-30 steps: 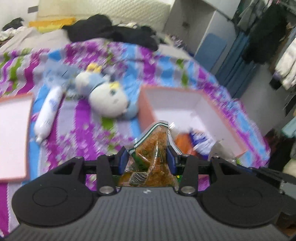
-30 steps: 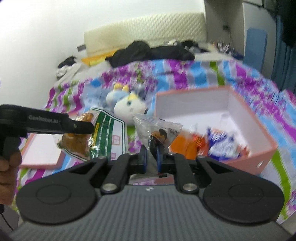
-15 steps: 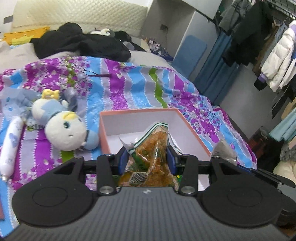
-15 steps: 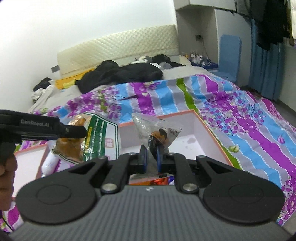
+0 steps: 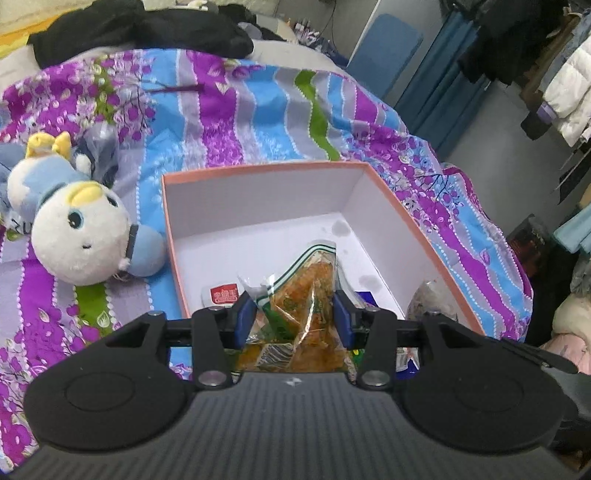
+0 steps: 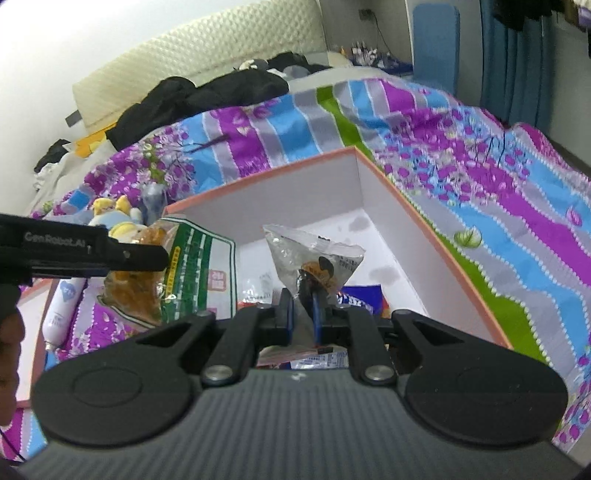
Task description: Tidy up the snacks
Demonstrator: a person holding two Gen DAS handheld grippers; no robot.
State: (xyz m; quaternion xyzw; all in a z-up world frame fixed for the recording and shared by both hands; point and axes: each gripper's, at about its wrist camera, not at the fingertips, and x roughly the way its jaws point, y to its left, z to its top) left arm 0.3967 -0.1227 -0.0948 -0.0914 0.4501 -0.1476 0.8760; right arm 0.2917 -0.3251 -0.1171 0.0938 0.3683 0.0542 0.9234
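My left gripper (image 5: 295, 314) is shut on a green-and-clear bag of orange snacks (image 5: 310, 295), held over the near end of the pink box (image 5: 258, 170). The bag also shows in the right wrist view (image 6: 184, 266), with the left gripper's finger (image 6: 85, 251) across it. My right gripper (image 6: 300, 306) is shut on a small clear snack packet (image 6: 314, 258), held over the same box (image 6: 424, 229). Several snack packs lie on the box floor, among them a red-and-white one (image 5: 221, 295) and a blue one (image 6: 360, 295).
The box sits on a striped purple, blue and green bedspread (image 5: 258, 110). A white-and-blue plush toy (image 5: 77, 229) lies left of the box. A white tube (image 6: 61, 310) and the box lid (image 6: 33, 325) lie further left. Black clothes (image 5: 129, 29) are piled behind.
Both grippers have moved forward and lower over the box with their bags still held. The box now fills more of both views.
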